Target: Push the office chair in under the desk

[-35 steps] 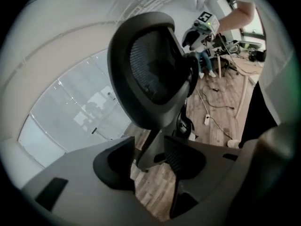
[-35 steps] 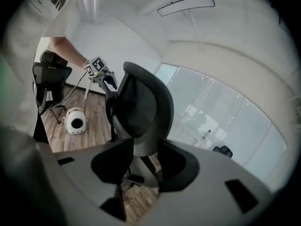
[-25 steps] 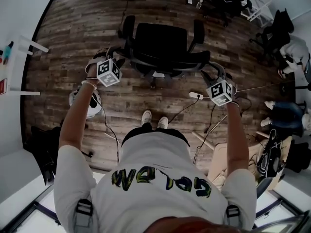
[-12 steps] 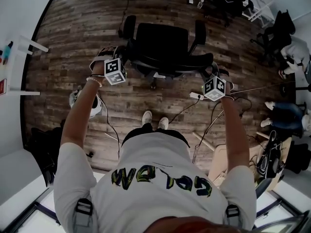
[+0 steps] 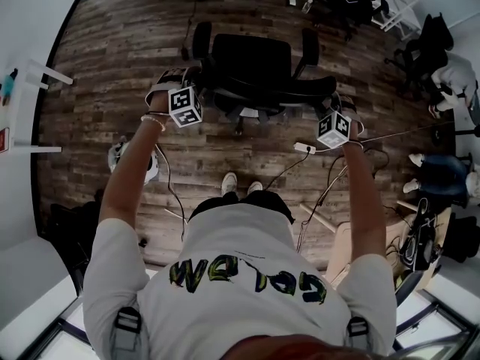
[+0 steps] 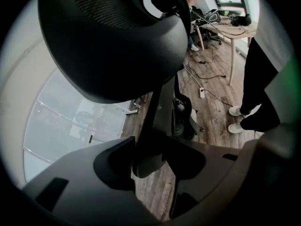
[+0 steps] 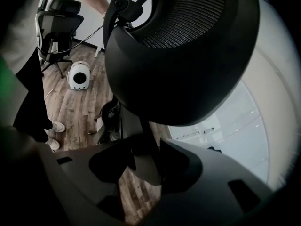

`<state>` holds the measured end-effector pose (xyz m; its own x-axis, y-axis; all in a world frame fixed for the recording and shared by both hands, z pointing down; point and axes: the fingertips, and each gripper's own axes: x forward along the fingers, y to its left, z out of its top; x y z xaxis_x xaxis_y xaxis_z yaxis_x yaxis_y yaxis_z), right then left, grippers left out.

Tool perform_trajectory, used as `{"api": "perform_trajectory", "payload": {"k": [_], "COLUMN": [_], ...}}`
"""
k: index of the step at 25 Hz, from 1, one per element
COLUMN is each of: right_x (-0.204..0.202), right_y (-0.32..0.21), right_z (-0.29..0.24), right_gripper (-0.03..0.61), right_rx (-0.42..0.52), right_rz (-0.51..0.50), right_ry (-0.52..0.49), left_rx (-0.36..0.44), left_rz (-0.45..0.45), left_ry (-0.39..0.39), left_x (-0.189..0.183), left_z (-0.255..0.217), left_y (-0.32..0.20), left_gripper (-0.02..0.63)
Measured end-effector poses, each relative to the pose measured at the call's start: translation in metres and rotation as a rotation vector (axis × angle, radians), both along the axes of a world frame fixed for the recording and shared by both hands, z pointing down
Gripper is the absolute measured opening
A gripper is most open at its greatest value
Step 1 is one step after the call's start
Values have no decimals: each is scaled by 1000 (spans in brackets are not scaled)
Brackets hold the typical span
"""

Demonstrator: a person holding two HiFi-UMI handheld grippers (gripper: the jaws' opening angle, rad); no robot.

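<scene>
Behind the office chair, left gripper clamps one side of its back frame; right gripper, jaws just closing, pinches the other.

The head view looks steeply down from above the person onto the office chair and wooden floor, while the 2 gripper views face its backrest at very close range from opposite ends, so all 3 share that chair
</scene>
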<state>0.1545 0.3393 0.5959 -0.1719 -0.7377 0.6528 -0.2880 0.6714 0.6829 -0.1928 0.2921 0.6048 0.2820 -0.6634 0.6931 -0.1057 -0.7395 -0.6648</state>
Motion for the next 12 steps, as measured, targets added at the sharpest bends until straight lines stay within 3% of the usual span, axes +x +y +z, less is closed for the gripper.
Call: {"api": "perform_trajectory", "payload": {"k": [12], "right_x": [10], "right_y": [-45], "right_z": [1], "right_gripper": [202], "right_rx": [-2], "right_rz": [25], "right_ry": [-7], "left_rx": [1], "left_rz": [-1], "left_ry": [16], "left_x": [8], "left_z": [3], "left_y": [-45], "left_gripper": [201]}}
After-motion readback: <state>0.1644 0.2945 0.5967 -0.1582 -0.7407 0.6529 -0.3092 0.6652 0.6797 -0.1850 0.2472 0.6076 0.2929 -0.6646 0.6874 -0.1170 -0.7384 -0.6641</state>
